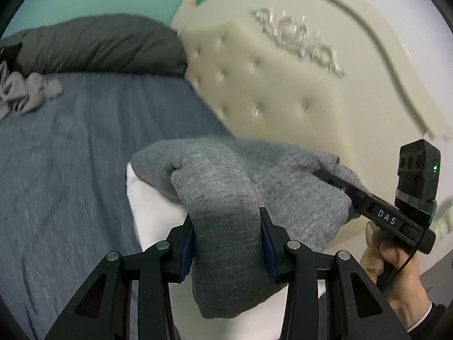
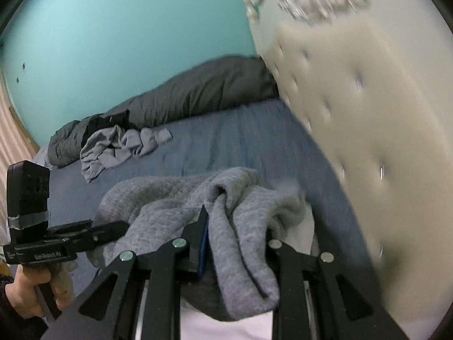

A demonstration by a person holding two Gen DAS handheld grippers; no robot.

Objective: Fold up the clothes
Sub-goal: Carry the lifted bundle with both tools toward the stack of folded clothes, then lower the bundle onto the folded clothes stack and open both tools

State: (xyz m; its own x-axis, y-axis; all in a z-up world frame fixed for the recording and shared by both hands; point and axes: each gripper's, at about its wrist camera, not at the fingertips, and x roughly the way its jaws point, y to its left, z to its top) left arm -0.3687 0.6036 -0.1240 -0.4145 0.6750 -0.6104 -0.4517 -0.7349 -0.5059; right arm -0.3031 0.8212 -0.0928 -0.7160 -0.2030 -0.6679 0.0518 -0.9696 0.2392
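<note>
Blue bedding point(image 1: 85, 155) covers the bed under both tools, and the pictures are somewhat blurred. Nearest in the left wrist view, the left gripper point(image 1: 226, 243) has its two black fingers with blue pads pressed on a thick fold of the grey knitted garment point(image 1: 220, 198), so it is clamped on the cloth. The garment is bunched and hangs over something white point(image 1: 153, 204), which lies on the bedding; what this white thing is, I cannot tell.

In the right wrist view, the right gripper point(image 2: 235, 240) also grips a fold of the same garment. Its left finger with the blue pad point(image 2: 202, 243) touches the cloth, while the other finger is hidden under the fabric.

To the right in the left wrist view, a hand point(image 1: 396, 269) holds the handle of the right tool, and a white label on it reads "DAS". A small black box with a green light point(image 1: 419, 175) sits on top of it. In the right wrist view, the other hand point(image 2: 25, 291) holds the left tool; its label is too blurred to read surely.

Farther away, a crumpled light grey cloth point(image 2: 119, 144) lies on the bedding, beside a dark grey duvet point(image 2: 181, 93). Behind stand a cream tufted headboard point(image 1: 269, 85) with a carved ornament and a turquoise wall point(image 2: 127, 28).
</note>
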